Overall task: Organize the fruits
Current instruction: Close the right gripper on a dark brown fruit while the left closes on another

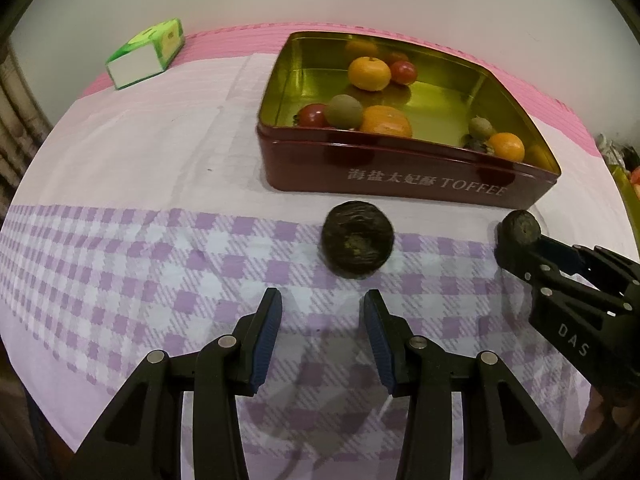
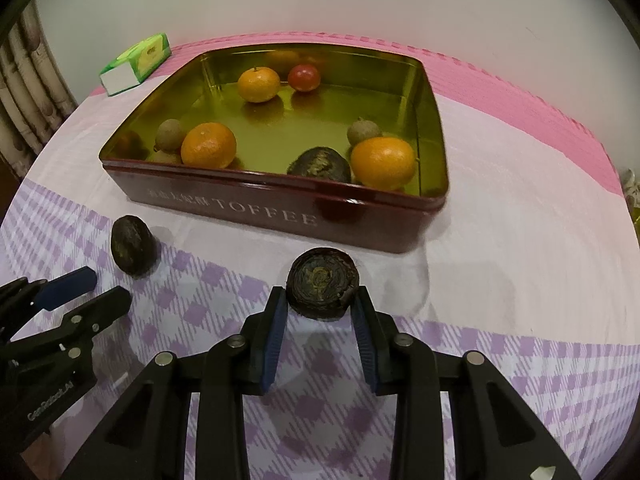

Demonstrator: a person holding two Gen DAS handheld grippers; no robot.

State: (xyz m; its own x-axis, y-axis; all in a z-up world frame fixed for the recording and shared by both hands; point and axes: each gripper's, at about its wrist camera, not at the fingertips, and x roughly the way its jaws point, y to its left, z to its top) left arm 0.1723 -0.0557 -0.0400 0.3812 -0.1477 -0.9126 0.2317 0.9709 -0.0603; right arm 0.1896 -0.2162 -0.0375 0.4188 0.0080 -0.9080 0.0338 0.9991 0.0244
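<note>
A dark wrinkled round fruit (image 2: 323, 286) rests on the checked cloth just in front of the red toffee tin (image 2: 260, 216), and my right gripper (image 2: 322, 300) is shut on it, pads pressing both sides. My left gripper (image 1: 321, 295) stands open over the cloth with nothing between its fingers; a second dark fruit (image 1: 357, 239) lies a little ahead of its tips. That fruit (image 2: 132, 250) also shows in the right wrist view, beyond the left gripper (image 2: 108, 286). The tin (image 1: 400, 184) holds oranges (image 2: 209, 145), red fruits (image 2: 304, 77), small brownish fruits (image 2: 363, 131) and another dark fruit (image 2: 320, 164).
A green tissue box (image 1: 146, 54) lies at the back left on the pink mat (image 2: 520, 92). A white wall stands behind the table. Curtains (image 2: 28, 92) hang at the left edge. The right gripper (image 1: 516, 240) with its fruit sits close to the tin's front right corner.
</note>
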